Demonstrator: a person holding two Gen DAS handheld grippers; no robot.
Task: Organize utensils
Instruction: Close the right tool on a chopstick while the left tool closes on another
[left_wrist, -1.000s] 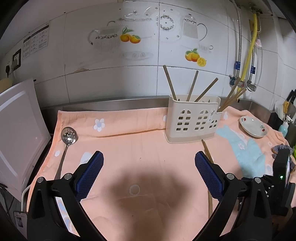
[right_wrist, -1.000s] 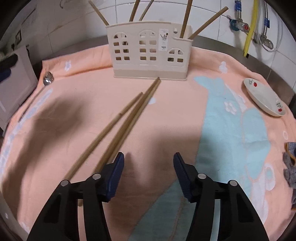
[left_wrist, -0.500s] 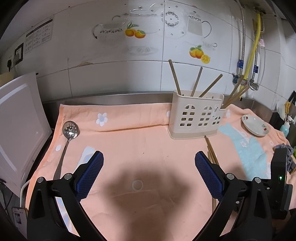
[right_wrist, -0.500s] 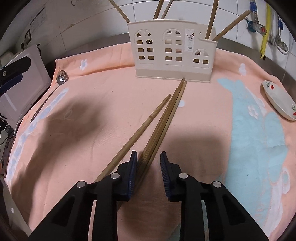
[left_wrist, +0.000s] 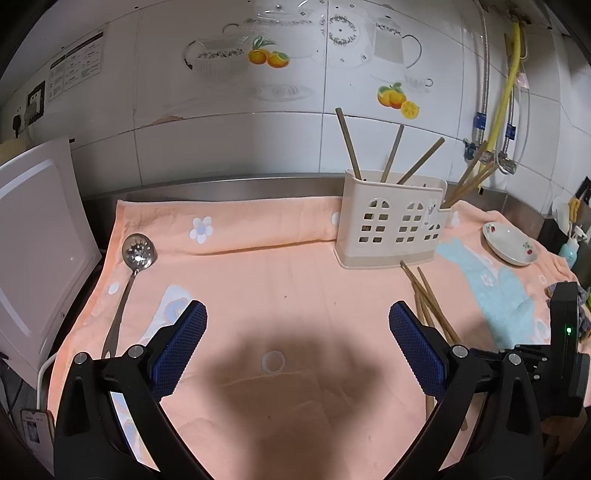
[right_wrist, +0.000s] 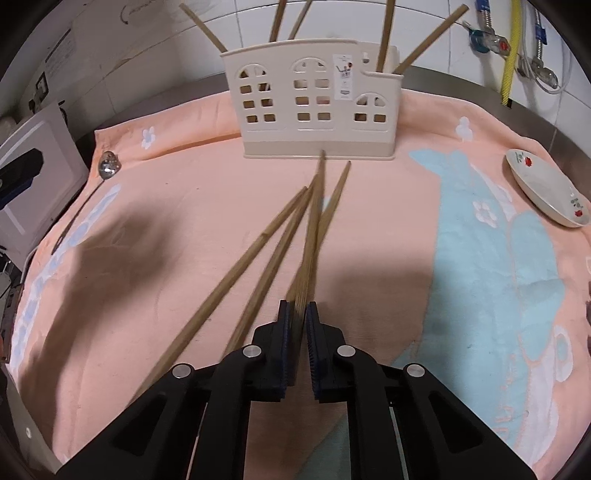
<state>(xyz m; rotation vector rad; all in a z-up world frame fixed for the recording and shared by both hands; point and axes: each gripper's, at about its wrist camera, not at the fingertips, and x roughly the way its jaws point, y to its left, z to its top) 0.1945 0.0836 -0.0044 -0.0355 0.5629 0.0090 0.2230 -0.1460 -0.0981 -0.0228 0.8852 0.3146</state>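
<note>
Up close, the right gripper (right_wrist: 298, 317) pinches one blurred brown wooden chopstick (right_wrist: 313, 229) whose tip nears the cream plastic utensil holder (right_wrist: 314, 110); its white label's (right_wrist: 345, 82) print is unreadable. Far left, the left gripper (left_wrist: 297, 343) gapes wide above the peach towel (left_wrist: 280, 280).

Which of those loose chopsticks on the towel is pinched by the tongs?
The chopstick reaching the holder's base; the right tongs clamp its near end, others lie free.

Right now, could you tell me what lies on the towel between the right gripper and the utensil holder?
In the right wrist view, wooden chopsticks fan out across the peach towel from the right gripper, which pinches some, up to the cream utensil holder.
</note>
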